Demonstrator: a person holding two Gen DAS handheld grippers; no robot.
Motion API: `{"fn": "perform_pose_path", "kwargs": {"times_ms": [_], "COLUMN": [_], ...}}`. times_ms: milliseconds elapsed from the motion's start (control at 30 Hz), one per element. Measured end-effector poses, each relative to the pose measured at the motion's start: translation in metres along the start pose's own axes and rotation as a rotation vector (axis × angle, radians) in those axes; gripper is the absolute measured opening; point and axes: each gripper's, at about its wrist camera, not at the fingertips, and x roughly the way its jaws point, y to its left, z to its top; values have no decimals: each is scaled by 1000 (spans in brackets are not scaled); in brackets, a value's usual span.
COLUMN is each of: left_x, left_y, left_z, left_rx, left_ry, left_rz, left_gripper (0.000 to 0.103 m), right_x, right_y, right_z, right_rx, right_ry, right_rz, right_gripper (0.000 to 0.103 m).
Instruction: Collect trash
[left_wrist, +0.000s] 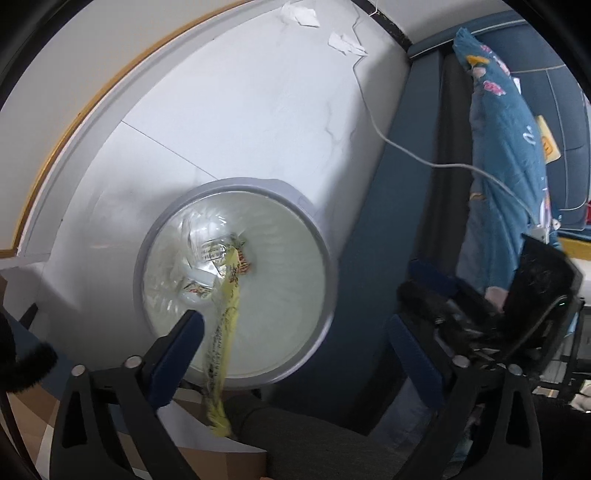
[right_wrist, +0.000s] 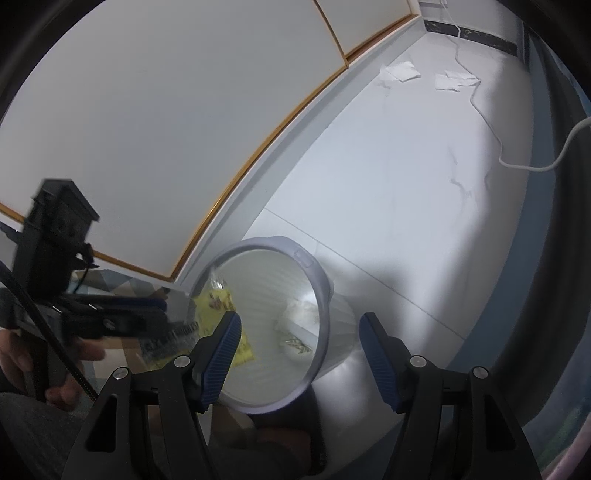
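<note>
A round bin with a grey rim (left_wrist: 325, 254) and a clear liner stands on the white floor. It also shows in the right wrist view (right_wrist: 321, 280). A yellow wrapper (left_wrist: 225, 325) hangs loose over the bin, beside my left gripper's left finger, with no finger closed on it. It also shows in the right wrist view (right_wrist: 243, 350). Wrappers (left_wrist: 201, 284) lie at the bin's bottom. My left gripper (left_wrist: 295, 336) is open above the bin. My right gripper (right_wrist: 299, 332) is open and empty over the bin's rim. White paper scraps (left_wrist: 347, 42) lie far off on the floor, also seen in the right wrist view (right_wrist: 452, 79).
A white cable (left_wrist: 399, 142) runs across the floor to the right. A blue patterned cloth (left_wrist: 506, 147) hangs at the right beside blue furniture. A white wall panel with a gold trim (right_wrist: 258, 155) borders the floor on the left. A cardboard box (left_wrist: 229, 461) sits below the bin.
</note>
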Motion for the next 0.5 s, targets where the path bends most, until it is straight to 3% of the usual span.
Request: {"fn": "perform_pose_path", "kwargs": {"times_ms": [133,333,500], "left_x": [-2,-16,-19], "left_y": [-1,-12,-11], "left_z": [2,7,10], "left_rx": [-19,9,4], "left_ry": [13,-23,-44], "left_rz": [-115,-192,-140], "left_gripper": [101,101,101], "right_x": [1,3,5], "right_y": [1,1,0], "right_z": [2,3,4], "right_rx": [1,3,1], "right_ry": [0,3,5], "right_rz": [-3,-3,-1], "right_gripper": [66,67,67]}}
